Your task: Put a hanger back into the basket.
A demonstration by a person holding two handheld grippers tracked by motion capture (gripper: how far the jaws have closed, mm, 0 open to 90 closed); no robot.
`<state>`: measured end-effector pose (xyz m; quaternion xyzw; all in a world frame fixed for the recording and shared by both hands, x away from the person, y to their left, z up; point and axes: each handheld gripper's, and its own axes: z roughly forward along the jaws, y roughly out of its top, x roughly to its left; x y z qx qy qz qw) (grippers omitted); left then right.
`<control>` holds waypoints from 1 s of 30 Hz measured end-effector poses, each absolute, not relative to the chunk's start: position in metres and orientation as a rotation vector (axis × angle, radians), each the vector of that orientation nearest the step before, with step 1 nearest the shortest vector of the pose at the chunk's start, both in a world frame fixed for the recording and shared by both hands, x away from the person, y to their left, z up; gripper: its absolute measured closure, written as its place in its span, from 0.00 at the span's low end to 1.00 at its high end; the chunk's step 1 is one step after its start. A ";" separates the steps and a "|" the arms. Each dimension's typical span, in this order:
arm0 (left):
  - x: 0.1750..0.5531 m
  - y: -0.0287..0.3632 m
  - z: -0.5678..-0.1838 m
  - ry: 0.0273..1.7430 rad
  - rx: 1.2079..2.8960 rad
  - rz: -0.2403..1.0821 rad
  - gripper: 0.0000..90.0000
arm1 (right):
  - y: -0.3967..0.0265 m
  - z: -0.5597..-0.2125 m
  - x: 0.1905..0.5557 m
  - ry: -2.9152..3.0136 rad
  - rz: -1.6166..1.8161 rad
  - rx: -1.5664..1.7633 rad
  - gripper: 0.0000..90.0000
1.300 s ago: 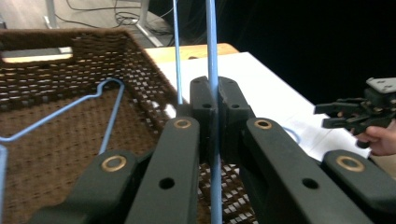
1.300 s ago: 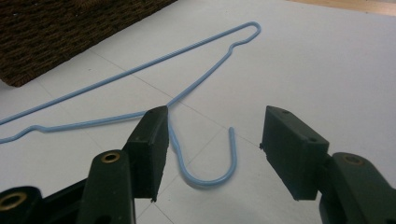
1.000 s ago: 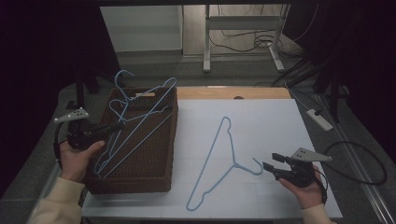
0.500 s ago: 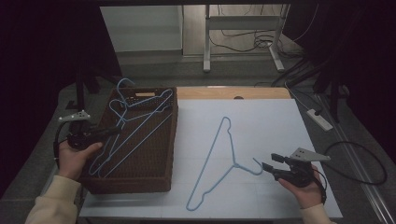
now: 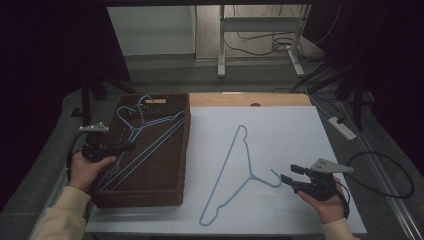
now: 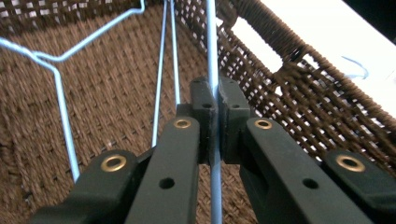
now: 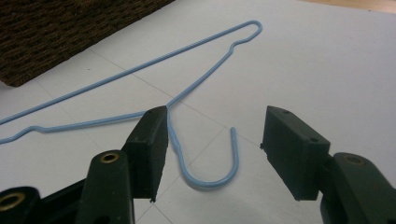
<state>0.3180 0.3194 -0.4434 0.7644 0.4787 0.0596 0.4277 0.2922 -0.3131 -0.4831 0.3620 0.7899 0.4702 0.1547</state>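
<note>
A dim room surrounds a white table (image 5: 300, 130). The left gripper (image 6: 214, 100) pinches one blue wire hanger (image 6: 212, 51) low inside the wicker basket (image 5: 165, 195), likely to stow it. The right gripper (image 7: 212, 154) hangs spread over the hook of another hanger (image 7: 208, 179) lying flat, apparently lined up to grasp it.

No legible text or labels anywhere
</note>
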 end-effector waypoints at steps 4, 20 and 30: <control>0.321 0.317 -0.449 1.233 1.946 0.157 0.96 | -0.313 -0.483 0.292 2.264 1.347 1.038 0.45; 0.331 0.304 -0.456 1.474 2.046 0.398 0.90 | -0.312 -0.484 0.293 2.280 1.343 1.038 0.45; 0.319 0.297 -0.440 1.356 2.013 0.492 0.57 | -0.312 -0.484 0.293 2.285 1.344 1.037 0.45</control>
